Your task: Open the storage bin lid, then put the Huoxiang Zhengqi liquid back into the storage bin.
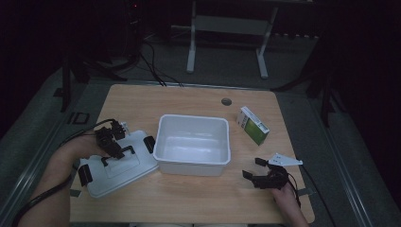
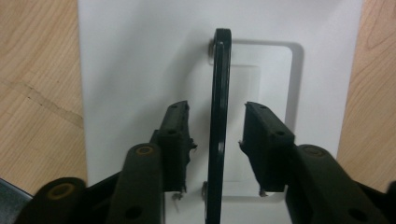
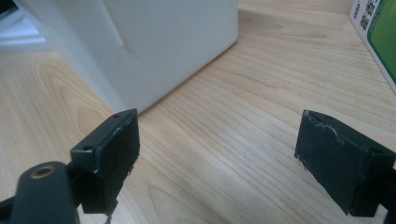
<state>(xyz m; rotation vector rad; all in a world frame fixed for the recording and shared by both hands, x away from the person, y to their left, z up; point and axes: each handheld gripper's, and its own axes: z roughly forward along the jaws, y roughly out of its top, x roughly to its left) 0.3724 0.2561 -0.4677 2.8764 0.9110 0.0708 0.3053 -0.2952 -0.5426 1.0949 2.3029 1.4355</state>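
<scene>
A white lid [image 1: 124,171] with black side clips lies flat on the table, left of a white bin [image 1: 193,165]. My left gripper [image 1: 115,145] hangs over the lid, open. In the left gripper view its jaws [image 2: 216,112] straddle the lid's thin black handle [image 2: 220,60], which stands upright between them with a gap on each side. My right gripper [image 1: 252,168] rests low near the front right of the table, open and holding nothing. Its view [image 3: 219,126] looks past bare wood to the bin's corner [image 3: 154,42].
A green and white carton [image 1: 252,125] lies right of the bin, and its edge [image 3: 378,37] shows in the right gripper view. The wooden table [image 1: 189,201] has a round cable hole [image 1: 226,101] at the back. Cables and frame legs stand beyond it.
</scene>
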